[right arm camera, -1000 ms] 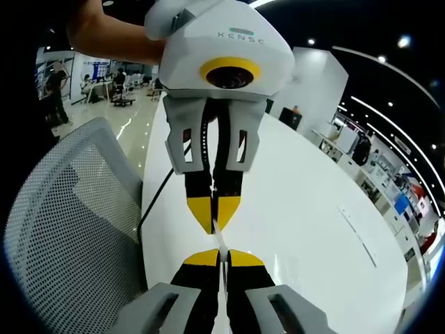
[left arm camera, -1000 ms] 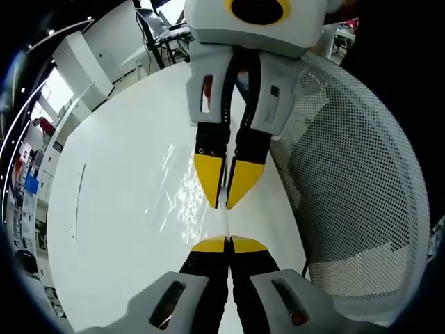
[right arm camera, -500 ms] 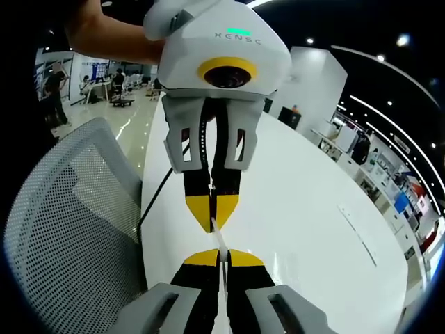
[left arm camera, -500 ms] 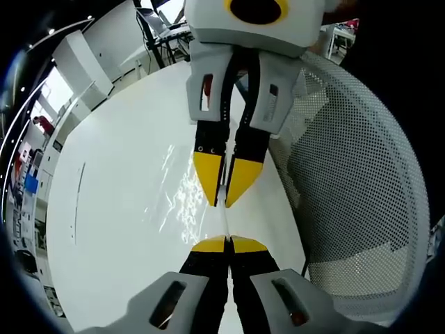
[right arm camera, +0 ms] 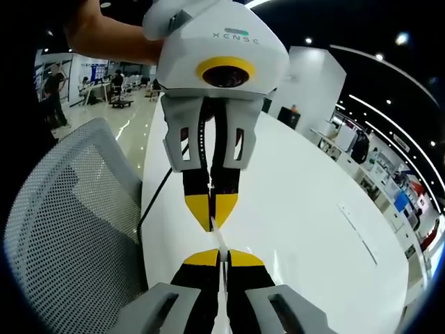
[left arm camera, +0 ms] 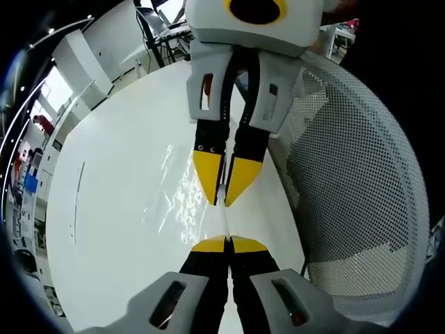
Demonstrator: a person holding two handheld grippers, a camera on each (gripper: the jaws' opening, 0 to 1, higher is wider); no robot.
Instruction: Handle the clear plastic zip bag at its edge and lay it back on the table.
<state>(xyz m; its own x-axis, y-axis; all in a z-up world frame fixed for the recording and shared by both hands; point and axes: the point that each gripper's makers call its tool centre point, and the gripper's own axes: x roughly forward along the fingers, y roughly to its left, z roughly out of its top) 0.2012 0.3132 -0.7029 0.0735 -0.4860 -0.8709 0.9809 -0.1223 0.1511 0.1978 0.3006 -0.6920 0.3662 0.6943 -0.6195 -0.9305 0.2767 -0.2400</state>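
Clear plastic is stretched taut between the two grippers: the zip bag (left arm camera: 182,195) is held at its edge, a thin strip running from one pair of fingers to the other, with the rest of it showing as a glinting, crinkled sheet over the white surface (left arm camera: 118,209). In the left gripper view, the left gripper (left arm camera: 225,241) has its yellow-tipped fingers pressed together on the bag's edge, and the right gripper (left arm camera: 223,203) faces it, likewise clamped on that edge. In the right gripper view, the same strip (right arm camera: 220,240) runs up from the right gripper (right arm camera: 222,255) to the left gripper (right arm camera: 214,226). A mesh chair (left arm camera: 354,202) stands beside the surface. The handling step looks underway, the bag apparently lifted. Next, both grippers would need to lower together and part their fingers to let it lie flat.
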